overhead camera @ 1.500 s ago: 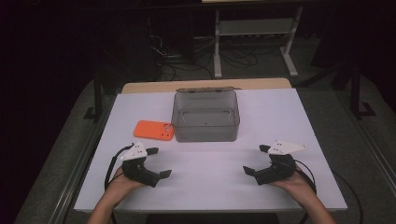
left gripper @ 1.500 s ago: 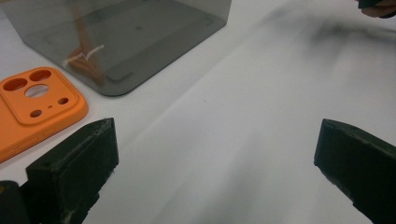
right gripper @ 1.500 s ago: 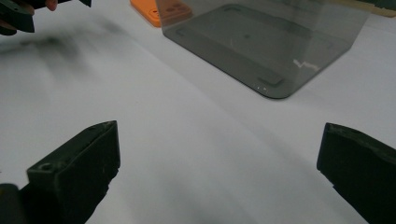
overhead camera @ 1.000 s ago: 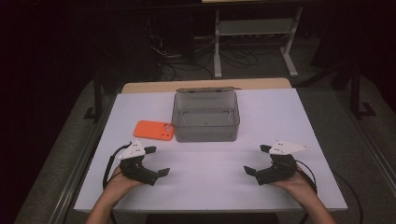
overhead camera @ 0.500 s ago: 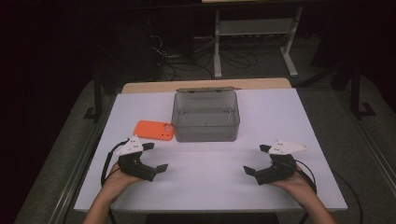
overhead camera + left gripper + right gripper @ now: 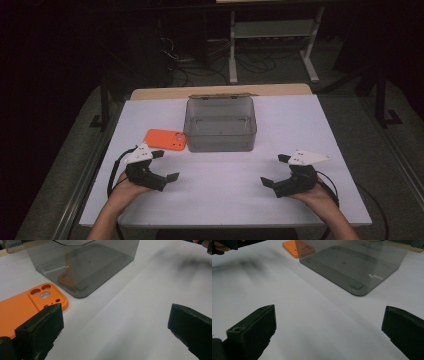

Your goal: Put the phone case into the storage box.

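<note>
In the left gripper view the orange phone case [image 6: 23, 307] is running off the left edge, and that gripper's near jaw is covering its lower corner. The smoky box [image 6: 82, 263] is being cropped by the top edge — its rim is out of frame. In the right gripper view the case [image 6: 298, 247] is sitting partly behind the box [image 6: 354, 262], seen dimly through the tinted wall. Beyond the table [image 6: 220, 200], the room is lying in darkness — too dim to read.
</note>
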`<state>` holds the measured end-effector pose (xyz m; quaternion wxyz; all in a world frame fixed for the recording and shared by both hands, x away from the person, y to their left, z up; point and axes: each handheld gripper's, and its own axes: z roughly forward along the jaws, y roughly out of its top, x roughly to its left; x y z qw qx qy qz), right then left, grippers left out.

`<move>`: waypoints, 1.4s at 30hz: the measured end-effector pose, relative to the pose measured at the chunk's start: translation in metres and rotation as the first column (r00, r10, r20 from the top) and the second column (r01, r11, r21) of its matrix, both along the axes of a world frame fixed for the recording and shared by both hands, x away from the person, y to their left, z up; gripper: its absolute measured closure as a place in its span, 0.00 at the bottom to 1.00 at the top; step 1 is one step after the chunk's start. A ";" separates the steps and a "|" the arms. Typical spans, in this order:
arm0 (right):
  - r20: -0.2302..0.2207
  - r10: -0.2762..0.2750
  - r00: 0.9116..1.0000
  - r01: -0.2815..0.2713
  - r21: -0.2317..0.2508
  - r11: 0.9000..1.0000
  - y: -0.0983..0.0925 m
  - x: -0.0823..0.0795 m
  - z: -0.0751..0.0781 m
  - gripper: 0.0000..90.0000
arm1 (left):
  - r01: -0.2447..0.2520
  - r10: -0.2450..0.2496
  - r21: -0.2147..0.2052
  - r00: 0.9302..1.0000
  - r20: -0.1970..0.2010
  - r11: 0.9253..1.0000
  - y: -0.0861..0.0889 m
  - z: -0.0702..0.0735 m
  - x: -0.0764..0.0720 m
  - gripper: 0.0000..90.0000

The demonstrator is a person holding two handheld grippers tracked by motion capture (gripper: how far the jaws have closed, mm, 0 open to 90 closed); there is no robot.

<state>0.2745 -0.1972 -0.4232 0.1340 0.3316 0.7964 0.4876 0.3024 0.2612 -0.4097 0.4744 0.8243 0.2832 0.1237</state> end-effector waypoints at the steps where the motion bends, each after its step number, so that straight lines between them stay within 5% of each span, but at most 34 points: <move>1: 0.000 0.000 1.000 0.000 0.001 1.000 0.000 0.000 0.000 0.00 | -0.001 0.001 -0.004 1.000 0.001 1.000 0.000 0.000 0.000 0.00; 42: -0.005 -0.005 1.000 0.005 0.009 1.000 -0.001 0.002 0.000 0.00 | -0.055 0.055 -0.012 0.998 0.027 0.998 0.012 0.019 0.039 0.00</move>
